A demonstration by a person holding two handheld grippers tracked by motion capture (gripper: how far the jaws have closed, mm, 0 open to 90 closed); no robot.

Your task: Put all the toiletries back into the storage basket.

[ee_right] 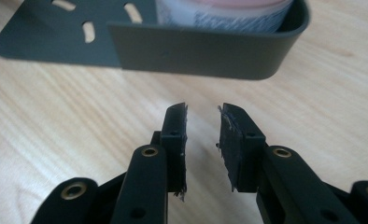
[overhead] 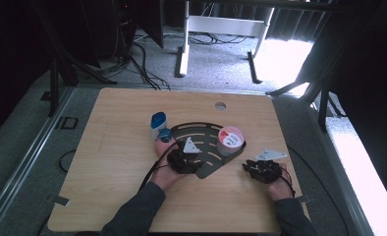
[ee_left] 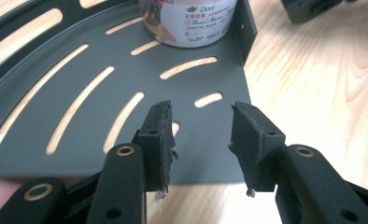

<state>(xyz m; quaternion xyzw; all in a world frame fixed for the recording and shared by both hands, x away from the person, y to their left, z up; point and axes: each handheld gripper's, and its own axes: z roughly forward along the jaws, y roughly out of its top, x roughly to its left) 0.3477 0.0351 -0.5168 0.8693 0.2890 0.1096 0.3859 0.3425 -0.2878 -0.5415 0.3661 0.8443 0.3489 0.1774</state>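
On a wooden table (overhead: 108, 162), 1 jar (overhead: 230, 140) already stands in the dark corner rack (overhead: 206, 164); 2 blue containers (overhead: 158, 123) wait beside it, with left gripper (ee_left: 201, 126) and right gripper (ee_right: 203, 126) part-open, empty.

A blue-capped white bottle (overhead: 158, 125) stands on the wooden table (overhead: 118, 147) — cables (overhead: 145, 66) trail across the grey floor beyond.
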